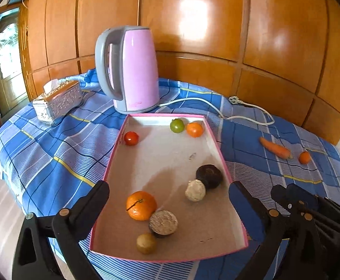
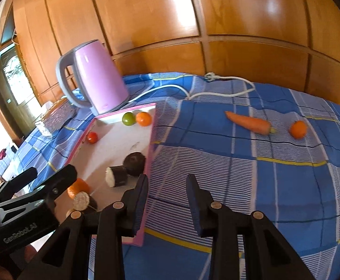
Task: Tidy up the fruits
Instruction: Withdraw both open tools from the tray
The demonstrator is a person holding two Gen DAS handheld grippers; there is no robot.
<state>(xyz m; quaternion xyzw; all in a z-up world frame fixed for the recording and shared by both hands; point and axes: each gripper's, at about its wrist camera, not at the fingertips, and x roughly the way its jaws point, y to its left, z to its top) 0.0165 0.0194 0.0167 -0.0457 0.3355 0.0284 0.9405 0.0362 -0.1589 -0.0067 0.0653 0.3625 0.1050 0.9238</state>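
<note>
A pink-rimmed tray (image 1: 162, 149) lies on the blue checked cloth. It holds a large orange (image 1: 141, 205), a red tomato (image 1: 131, 138), a green fruit (image 1: 177, 125), a small orange (image 1: 194, 129), a brownish fruit (image 1: 146, 243) and dark cut pieces (image 1: 209, 176). A carrot (image 2: 249, 122) and a small orange (image 2: 298, 129) lie on the cloth right of the tray. My left gripper (image 1: 168, 198) is open and empty over the tray's near end. My right gripper (image 2: 166, 196) is open and empty at the tray's right rim (image 2: 151, 140); it also shows in the left wrist view (image 1: 296, 200).
A pink kettle (image 1: 132, 70) stands behind the tray, its white cord (image 1: 216, 109) trailing right across the cloth. A silver tissue box (image 1: 57, 103) sits at the back left. Wooden wall panels (image 1: 193, 23) close the back. The table edge drops off at the left.
</note>
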